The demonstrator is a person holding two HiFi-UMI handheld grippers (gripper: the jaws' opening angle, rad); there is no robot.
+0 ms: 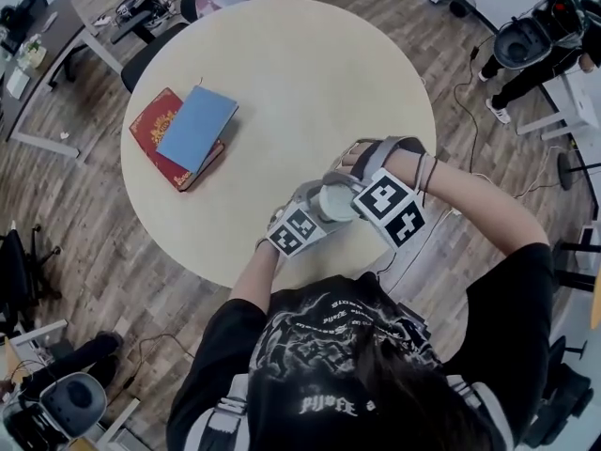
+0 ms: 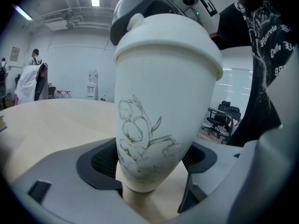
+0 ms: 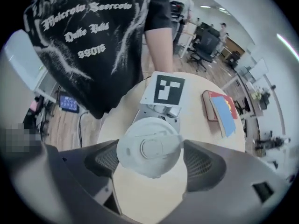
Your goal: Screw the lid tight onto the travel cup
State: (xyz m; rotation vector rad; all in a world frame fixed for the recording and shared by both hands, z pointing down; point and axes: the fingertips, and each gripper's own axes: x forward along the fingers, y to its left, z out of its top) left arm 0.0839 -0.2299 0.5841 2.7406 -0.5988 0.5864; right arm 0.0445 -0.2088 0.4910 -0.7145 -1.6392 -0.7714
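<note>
A white travel cup (image 2: 159, 106) with a flower drawing stands upright near the round table's front edge (image 1: 282, 271). My left gripper (image 2: 152, 157) is shut on its narrow lower part, and both pads (image 2: 105, 160) touch the wall. The white lid (image 3: 149, 146) sits on top of the cup. My right gripper (image 3: 149, 155) comes down from above, with a pad against each side of the lid's rim. In the head view both grippers meet around the cup (image 1: 336, 200), left of my right forearm.
A red book with a blue book on top (image 1: 188, 130) lies on the left part of the beige table (image 1: 310, 83). Office chairs, desks and cables stand on the wooden floor around it. People stand in the background.
</note>
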